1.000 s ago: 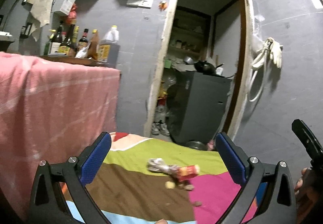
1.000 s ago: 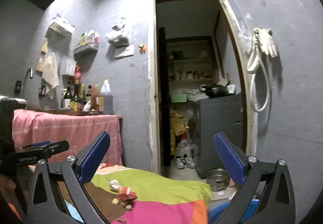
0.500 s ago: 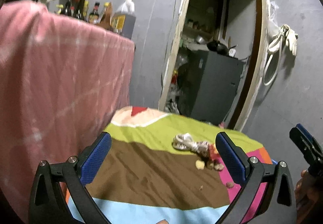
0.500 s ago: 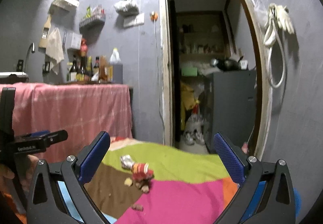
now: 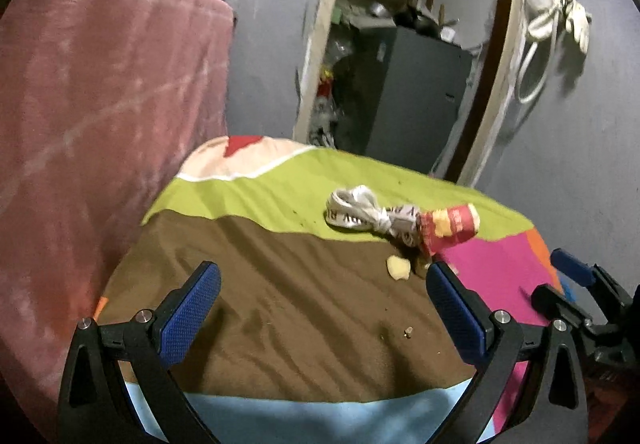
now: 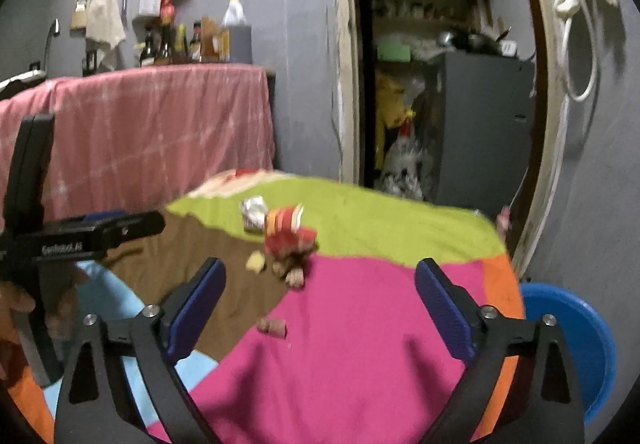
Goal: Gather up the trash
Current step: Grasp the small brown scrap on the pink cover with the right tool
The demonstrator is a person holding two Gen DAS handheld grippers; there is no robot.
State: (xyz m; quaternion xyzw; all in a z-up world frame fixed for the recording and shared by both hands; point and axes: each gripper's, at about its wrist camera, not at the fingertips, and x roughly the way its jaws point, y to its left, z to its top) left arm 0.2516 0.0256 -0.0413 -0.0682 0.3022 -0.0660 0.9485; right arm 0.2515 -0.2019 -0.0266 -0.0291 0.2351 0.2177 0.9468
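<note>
Trash lies on a table with a multicoloured cloth (image 5: 280, 308): a crumpled white wrapper (image 5: 360, 209), a red snack packet (image 5: 450, 228), a pale food piece (image 5: 398, 268) and small crumbs (image 5: 408, 332). My left gripper (image 5: 320, 292) is open and empty above the brown patch, short of the trash. My right gripper (image 6: 320, 292) is open and empty above the pink patch (image 6: 352, 344). In the right wrist view the red packet (image 6: 286, 234), the wrapper (image 6: 254, 209) and a brown scrap (image 6: 272, 326) lie ahead of it.
A counter draped in pink cloth (image 5: 92, 103) stands to the left, with bottles (image 6: 192, 39) on top. A blue basin (image 6: 576, 340) sits beside the table's right edge. An open doorway with a dark cabinet (image 5: 408, 95) lies behind.
Both grippers have tilted downward and moved closer over the table. The trash now looks larger and nearer. Both stay open.
</note>
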